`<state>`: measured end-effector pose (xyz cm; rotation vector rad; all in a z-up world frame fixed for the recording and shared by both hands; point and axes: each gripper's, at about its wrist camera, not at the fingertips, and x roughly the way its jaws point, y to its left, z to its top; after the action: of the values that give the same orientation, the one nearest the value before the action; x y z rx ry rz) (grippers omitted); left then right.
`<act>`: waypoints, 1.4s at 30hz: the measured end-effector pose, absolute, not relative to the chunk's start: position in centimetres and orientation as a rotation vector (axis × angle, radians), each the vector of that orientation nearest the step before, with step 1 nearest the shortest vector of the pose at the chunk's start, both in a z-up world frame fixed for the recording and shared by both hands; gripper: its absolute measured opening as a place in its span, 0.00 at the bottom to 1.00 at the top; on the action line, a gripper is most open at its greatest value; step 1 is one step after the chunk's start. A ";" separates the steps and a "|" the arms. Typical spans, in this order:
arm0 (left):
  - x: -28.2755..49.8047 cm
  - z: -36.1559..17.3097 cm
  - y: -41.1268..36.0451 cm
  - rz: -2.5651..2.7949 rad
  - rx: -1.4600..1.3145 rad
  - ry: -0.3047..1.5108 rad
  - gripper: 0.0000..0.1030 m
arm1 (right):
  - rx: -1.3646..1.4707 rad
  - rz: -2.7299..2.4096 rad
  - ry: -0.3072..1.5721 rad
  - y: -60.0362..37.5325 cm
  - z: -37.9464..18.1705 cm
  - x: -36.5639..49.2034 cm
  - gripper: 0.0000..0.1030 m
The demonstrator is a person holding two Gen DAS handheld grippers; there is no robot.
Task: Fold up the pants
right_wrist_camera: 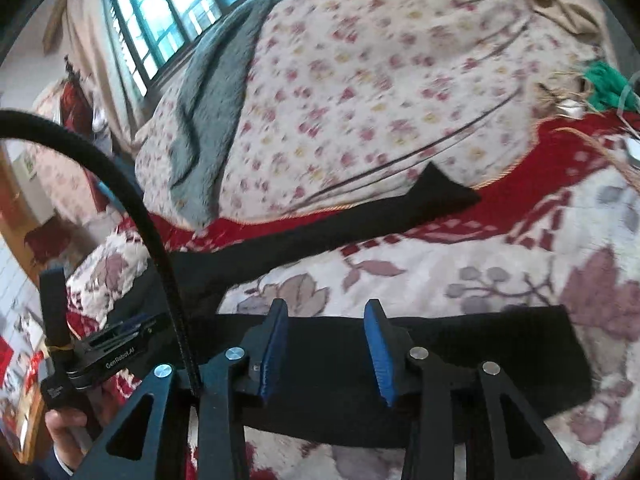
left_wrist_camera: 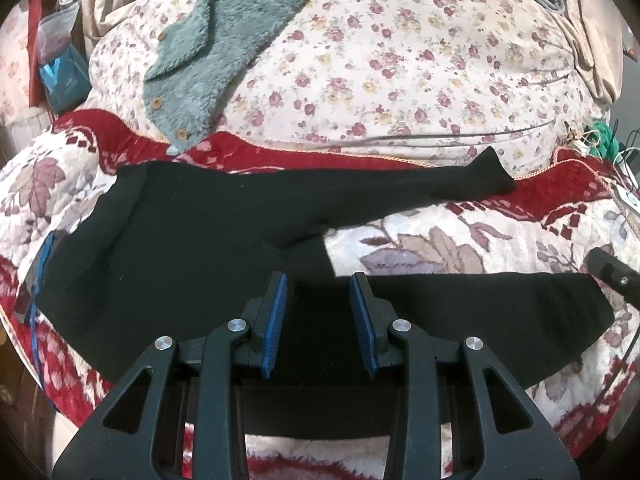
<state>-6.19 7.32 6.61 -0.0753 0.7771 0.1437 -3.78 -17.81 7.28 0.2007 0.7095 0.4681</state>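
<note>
Black pants (left_wrist_camera: pixel 192 236) lie spread on a red and cream floral blanket (left_wrist_camera: pixel 440 248), the two legs splayed apart toward the right. My left gripper (left_wrist_camera: pixel 319 284) is open, its blue pads over the near leg close to the crotch, holding nothing. My right gripper (right_wrist_camera: pixel 326 312) is open over the near leg (right_wrist_camera: pixel 460 356), toward its cuff end at the right. The far leg (right_wrist_camera: pixel 360 216) runs up to a cuff on the red border. The right gripper's edge shows in the left wrist view (left_wrist_camera: pixel 612 272).
A grey-green fleece garment with buttons (left_wrist_camera: pixel 224 48) lies on a floral quilt (left_wrist_camera: pixel 400 60) behind the pants. A green tangle of cords (left_wrist_camera: pixel 600 140) sits at the right edge. A window (right_wrist_camera: pixel 168 12) is at the far left. The other gripper's handle and a hand (right_wrist_camera: pixel 68 360) are at the left.
</note>
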 end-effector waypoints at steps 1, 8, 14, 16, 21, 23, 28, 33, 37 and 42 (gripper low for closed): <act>-6.0 6.6 7.1 0.143 -0.070 0.776 0.31 | 0.195 0.480 0.716 -17.3 7.2 -3.5 0.40; -4.5 6.2 6.2 0.140 -0.041 0.773 0.31 | 0.138 0.513 0.738 -14.6 6.8 -1.6 0.40; -2.9 5.6 5.8 0.140 -0.023 0.795 0.31 | 0.111 0.529 0.770 -13.5 5.8 0.1 0.40; -2.1 5.4 5.7 0.133 -0.023 0.812 0.31 | 0.108 0.531 0.786 -13.1 5.4 0.8 0.40; 0.0 4.8 6.0 0.119 -0.049 0.855 0.31 | 0.095 0.545 0.806 -12.2 4.9 2.5 0.40; 0.5 4.7 5.9 0.129 -0.040 0.852 0.31 | 0.093 0.547 0.809 -12.0 4.7 3.3 0.40; 1.5 4.6 6.0 0.148 -0.016 0.840 0.31 | 0.073 0.552 0.822 -11.2 4.4 4.7 0.42; 2.4 4.3 6.1 0.159 -0.002 0.843 0.31 | 0.061 0.563 0.831 -10.7 4.1 6.2 0.43; 2.8 3.9 6.2 0.158 -0.007 0.855 0.31 | 0.078 0.557 0.839 -11.2 3.9 7.2 0.44; 3.2 4.1 7.5 0.124 -0.082 0.867 0.35 | 0.116 0.543 0.868 -13.5 3.6 9.4 0.49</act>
<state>3.15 7.46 4.12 -0.0817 0.8665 0.1244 9.38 -13.53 3.62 0.1161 0.8679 0.5435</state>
